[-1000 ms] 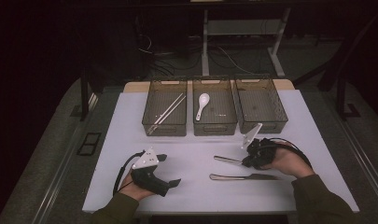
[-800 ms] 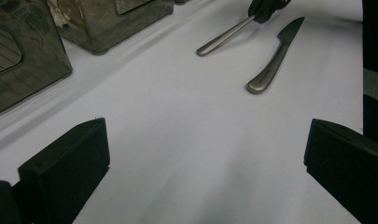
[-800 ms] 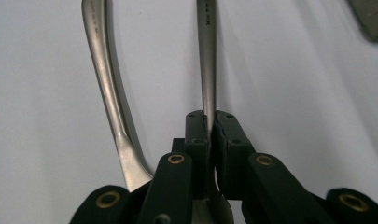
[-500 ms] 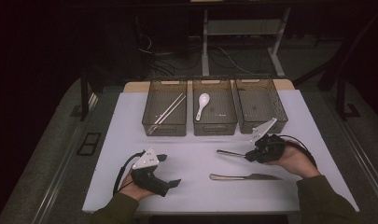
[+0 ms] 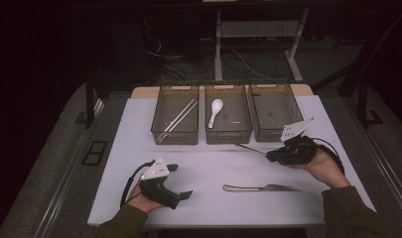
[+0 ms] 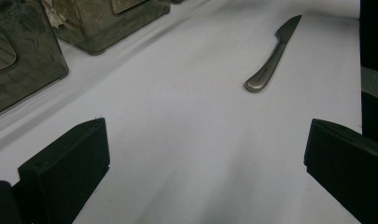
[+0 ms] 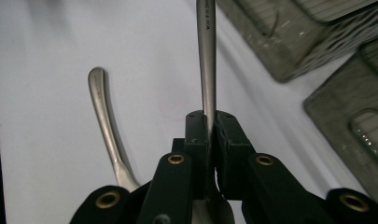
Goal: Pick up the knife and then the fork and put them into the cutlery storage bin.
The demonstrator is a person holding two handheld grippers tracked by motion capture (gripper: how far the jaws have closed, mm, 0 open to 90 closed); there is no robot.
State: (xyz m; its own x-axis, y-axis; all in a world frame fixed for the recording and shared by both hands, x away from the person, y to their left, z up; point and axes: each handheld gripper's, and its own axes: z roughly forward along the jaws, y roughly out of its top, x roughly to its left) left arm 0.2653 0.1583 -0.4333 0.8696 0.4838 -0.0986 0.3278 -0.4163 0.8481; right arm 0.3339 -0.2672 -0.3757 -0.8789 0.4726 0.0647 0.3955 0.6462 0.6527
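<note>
My right gripper [image 5: 271, 156] is shut on a slim steel utensil [image 5: 250, 148], held just in front of the middle bin [image 5: 229, 137] and right bin [image 5: 260, 134]. In the right gripper view the utensil's handle [image 7: 206, 56] sticks straight out from the closed right gripper [image 7: 209, 126], and its head is hidden between the jaws. A steel knife [image 5: 260, 188] lies flat on the white table cover nearer the person; it also appears as the knife [image 7: 102, 121] and knife [image 6: 270, 58]. My left gripper [image 5: 179, 181] rests open on the table at front left; the left gripper [image 6: 205, 154] has nothing between its jaws.
Three dark mesh bins stand in a row at the back. The left bin [image 5: 159, 134] holds chopsticks [image 5: 178, 116], and the middle one holds a white spoon [image 5: 214, 111]. Nothing shows inside the right one. The table's front edge [image 5: 213, 223] is close to both forearms.
My right gripper has moved right and toward the bins, carrying the steel utensil up off the table. The knife and the left gripper have stayed where they were.
</note>
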